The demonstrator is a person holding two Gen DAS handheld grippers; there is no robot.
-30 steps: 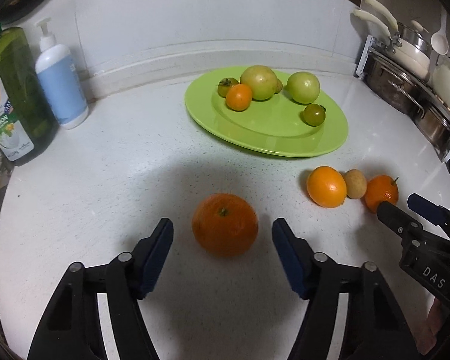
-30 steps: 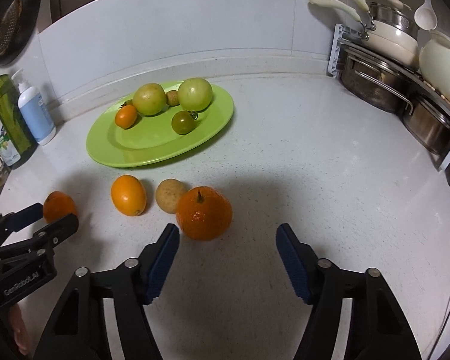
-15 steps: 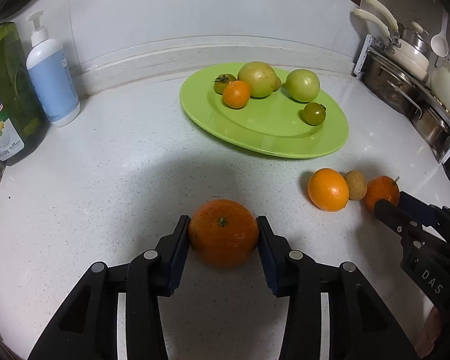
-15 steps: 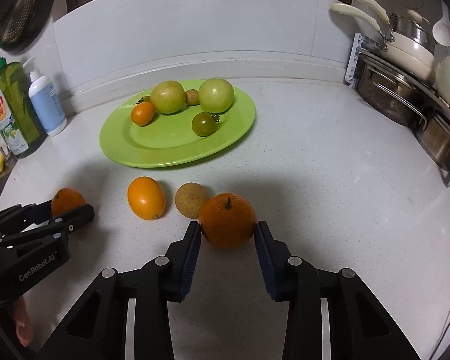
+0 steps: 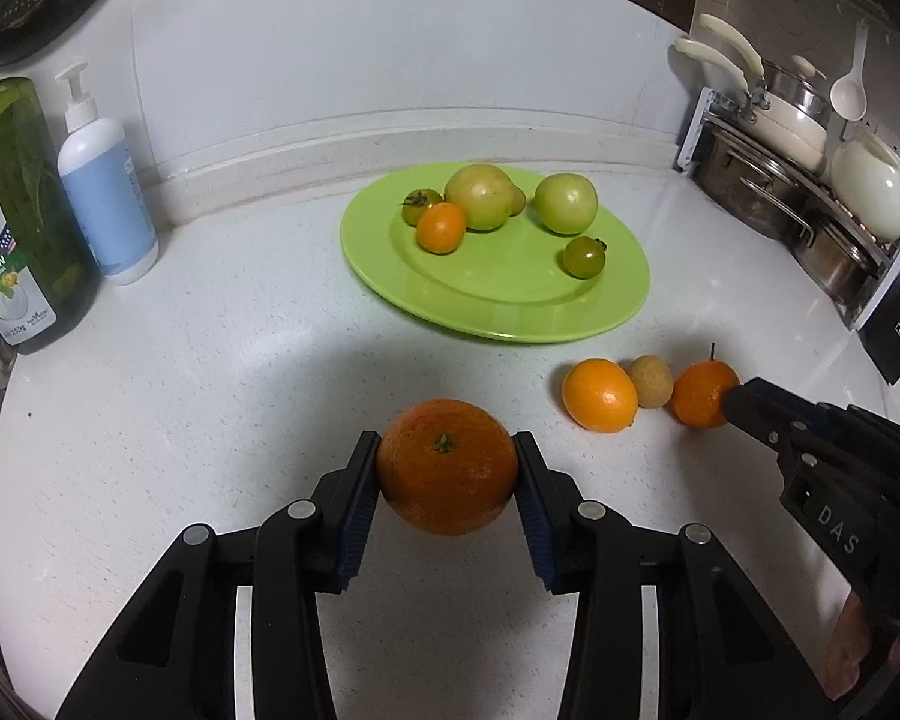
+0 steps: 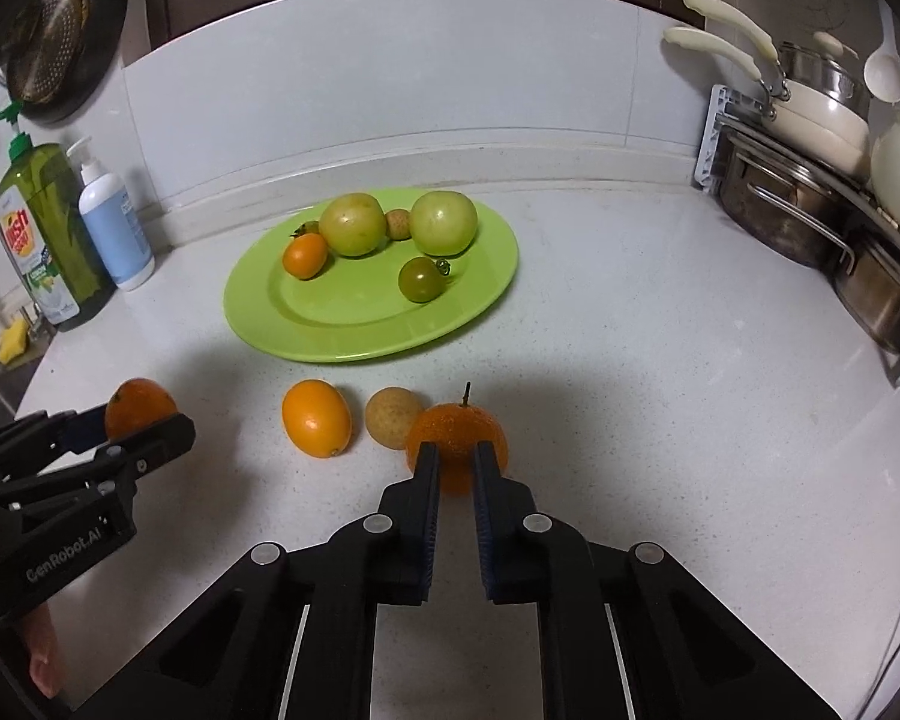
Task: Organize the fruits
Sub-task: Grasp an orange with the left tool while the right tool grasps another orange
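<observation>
My left gripper (image 5: 447, 444) is shut on a large orange (image 5: 444, 468), blue pads pressing its two sides just above the white counter. In the right wrist view my right gripper (image 6: 456, 450) pinches the near side of a small stemmed mandarin (image 6: 457, 420), jaws closed tight on it. Beside the mandarin lie a brown round fruit (image 6: 393, 417) and a smooth yellow-orange fruit (image 6: 316, 417). Behind them, the green plate (image 6: 342, 336) holds two pale green fruits, two small dark green ones, a small orange one and a small brown one.
A green dish-soap bottle (image 5: 12, 228) and a white-and-blue pump bottle (image 5: 105, 192) stand at the back left. A rack of steel pots and pans (image 5: 798, 198) lines the right edge. A hand (image 5: 852, 660) shows under the right gripper.
Both grippers went from wide open around their fruit to closed on it. The left pads met the large orange first; the right pads then closed further on the mandarin.
</observation>
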